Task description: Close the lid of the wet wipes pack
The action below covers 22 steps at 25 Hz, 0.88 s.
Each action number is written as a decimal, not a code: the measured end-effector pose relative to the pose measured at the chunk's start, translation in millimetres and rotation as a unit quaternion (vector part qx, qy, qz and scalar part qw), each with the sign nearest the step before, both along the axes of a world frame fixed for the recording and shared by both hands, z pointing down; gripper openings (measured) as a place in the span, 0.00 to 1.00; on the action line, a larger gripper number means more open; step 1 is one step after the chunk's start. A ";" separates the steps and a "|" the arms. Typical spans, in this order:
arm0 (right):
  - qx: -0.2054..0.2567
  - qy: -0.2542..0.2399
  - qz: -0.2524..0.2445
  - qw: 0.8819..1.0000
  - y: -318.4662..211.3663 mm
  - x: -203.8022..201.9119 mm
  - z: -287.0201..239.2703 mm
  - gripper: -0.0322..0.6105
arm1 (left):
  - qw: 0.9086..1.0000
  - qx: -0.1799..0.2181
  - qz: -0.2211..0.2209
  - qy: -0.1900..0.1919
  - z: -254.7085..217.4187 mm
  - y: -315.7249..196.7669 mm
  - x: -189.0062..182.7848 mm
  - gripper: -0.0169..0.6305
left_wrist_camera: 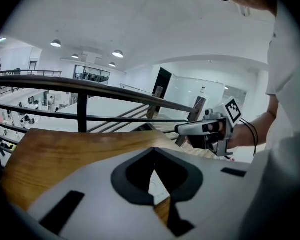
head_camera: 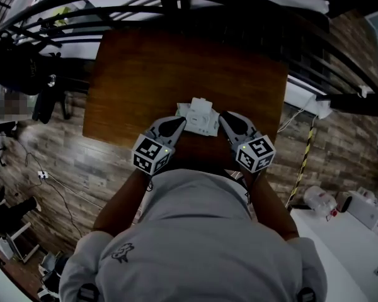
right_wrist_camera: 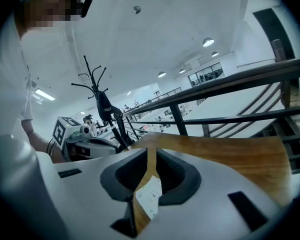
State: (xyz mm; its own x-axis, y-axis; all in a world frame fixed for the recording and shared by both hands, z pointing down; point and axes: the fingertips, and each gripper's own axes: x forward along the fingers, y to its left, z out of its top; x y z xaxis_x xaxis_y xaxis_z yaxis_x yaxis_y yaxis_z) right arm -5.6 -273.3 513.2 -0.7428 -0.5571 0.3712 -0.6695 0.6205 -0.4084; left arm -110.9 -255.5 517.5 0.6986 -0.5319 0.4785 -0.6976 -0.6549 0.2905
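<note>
While both grippers sit low over the near side of the counter, the wet wipes pack lies at the middle of the head view, between the two tips.

Left gripper: jaws clenched, tips meeting, nothing in them. In its own view the pack shows only as a white patch through the gap behind the tips.

Right gripper: jaws likewise pressed together and empty, with the pack's label visible beneath them.

A pale flap at the pack's upper edge in the head view looks like the lid standing open, but it is too small to be sure.

Risks, as judged:
- The pack looks light and soft. A push on the lid from one side only would likely slide or spin it on the smooth wood instead of shutting it, so one tip should pin the body.
- The pack sits fairly near the counter's lower edge. A drag toward the person could take it off.
- An off-centre press may leave the lid unlatched.
</note>
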 end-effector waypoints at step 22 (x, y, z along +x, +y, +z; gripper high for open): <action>-0.085 0.031 -0.028 0.996 -11.0 -5.8 88.4 0.29 | 0.996 -0.057 0.054 -0.047 78.2 -7.2 13.5 0.05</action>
